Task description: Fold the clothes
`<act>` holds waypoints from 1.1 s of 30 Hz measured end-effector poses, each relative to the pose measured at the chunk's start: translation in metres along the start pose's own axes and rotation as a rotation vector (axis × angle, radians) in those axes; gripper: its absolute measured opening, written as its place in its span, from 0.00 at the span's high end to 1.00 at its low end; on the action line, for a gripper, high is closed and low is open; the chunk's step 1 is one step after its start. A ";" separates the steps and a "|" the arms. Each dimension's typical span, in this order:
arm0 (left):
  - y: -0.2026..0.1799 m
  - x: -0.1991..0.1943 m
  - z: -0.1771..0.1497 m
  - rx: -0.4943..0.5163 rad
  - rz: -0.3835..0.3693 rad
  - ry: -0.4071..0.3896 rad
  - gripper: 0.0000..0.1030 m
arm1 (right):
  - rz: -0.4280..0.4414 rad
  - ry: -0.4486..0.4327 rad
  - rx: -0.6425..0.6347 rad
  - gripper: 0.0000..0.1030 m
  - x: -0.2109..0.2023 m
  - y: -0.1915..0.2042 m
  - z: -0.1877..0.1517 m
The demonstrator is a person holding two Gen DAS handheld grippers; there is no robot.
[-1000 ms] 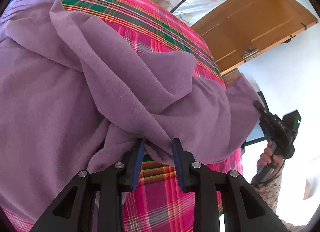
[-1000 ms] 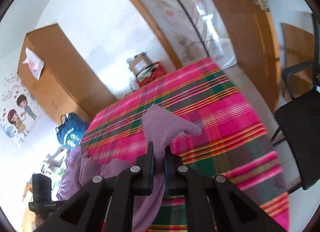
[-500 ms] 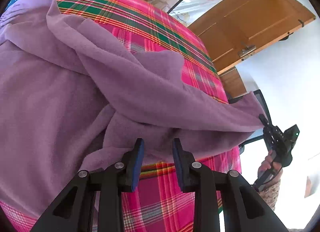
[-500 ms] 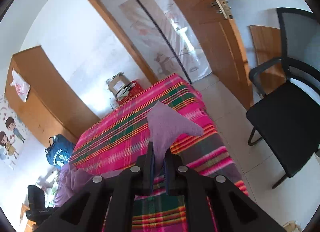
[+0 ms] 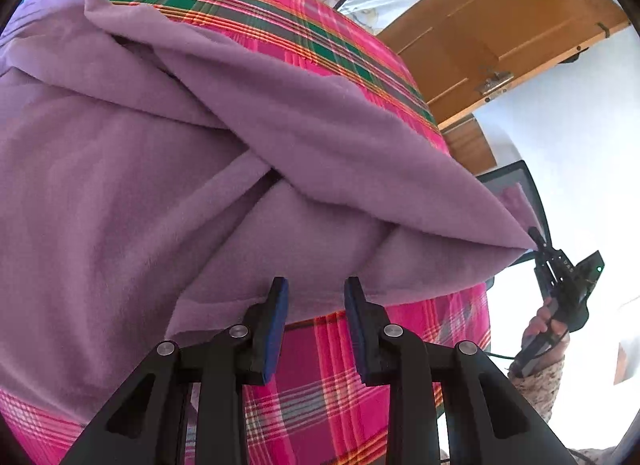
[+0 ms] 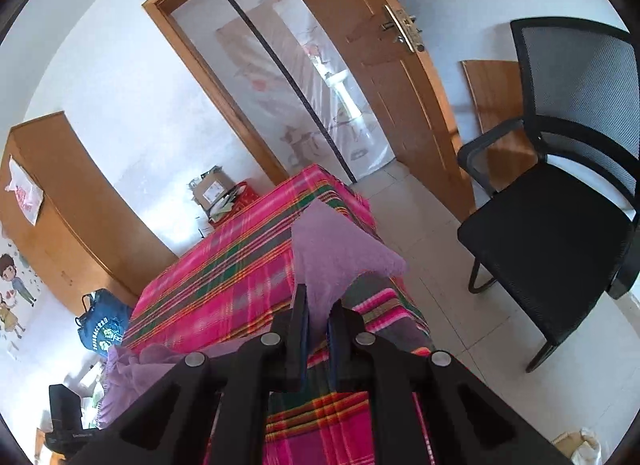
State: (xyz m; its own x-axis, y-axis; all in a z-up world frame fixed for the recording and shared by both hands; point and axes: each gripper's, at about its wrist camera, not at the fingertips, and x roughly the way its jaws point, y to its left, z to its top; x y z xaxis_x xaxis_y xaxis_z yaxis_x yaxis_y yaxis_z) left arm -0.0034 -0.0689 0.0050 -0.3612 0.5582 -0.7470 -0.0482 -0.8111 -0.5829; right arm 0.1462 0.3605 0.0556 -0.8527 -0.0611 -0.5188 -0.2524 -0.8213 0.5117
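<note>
right tongs (image 6: 318, 307) pinching purple cloth (image 6: 340, 257)

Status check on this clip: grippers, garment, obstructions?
Right gripper shut on purple fleece garment, corner pulled taut. Left gripper open at its near edge. Nothing obstructing on pink plaid tablecloth.

White walls (image 6: 120, 77) close a bright, daylit room. At the far side a wooden door frame (image 6: 188, 53) holds a clear plastic curtain (image 6: 304, 97), with the open wooden door (image 6: 384, 77) to its right. A black mesh chair (image 6: 560, 201) stands on the pale tiled floor (image 6: 448, 265) at right, a wooden board (image 6: 492, 105) leaning behind it. A wooden cabinet (image 6: 64, 201) stands at left, with a cartoon sticker (image 6: 12, 293) on the wall nearer and a blue bag (image 6: 102, 329) below. A cardboard box (image 6: 212, 189) sits by the far wall.
</note>
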 end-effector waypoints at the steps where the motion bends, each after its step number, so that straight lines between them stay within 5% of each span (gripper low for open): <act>1: -0.001 0.001 -0.001 0.003 -0.002 0.003 0.71 | -0.004 0.000 0.007 0.93 0.001 -0.003 0.000; 15: -0.027 0.020 -0.014 0.098 -0.006 0.107 0.71 | -0.117 0.099 -0.015 0.91 0.053 -0.022 0.004; 19: -0.031 0.002 -0.007 0.126 -0.003 0.062 0.71 | -0.174 0.168 -0.079 0.86 0.060 -0.024 -0.002; 27: -0.012 -0.078 0.050 0.188 0.213 -0.115 0.71 | -0.323 0.224 -0.350 0.77 0.055 0.004 -0.009; 33: 0.027 -0.120 0.095 0.173 0.399 -0.159 0.71 | -0.485 0.263 -0.489 0.74 0.052 0.022 -0.007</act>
State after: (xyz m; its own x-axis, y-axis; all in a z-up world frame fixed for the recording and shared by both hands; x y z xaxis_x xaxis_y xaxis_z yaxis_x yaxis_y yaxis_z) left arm -0.0500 -0.1750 0.1095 -0.5207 0.1733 -0.8360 -0.0259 -0.9819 -0.1875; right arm 0.0997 0.3350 0.0348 -0.5440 0.2894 -0.7876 -0.2882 -0.9460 -0.1485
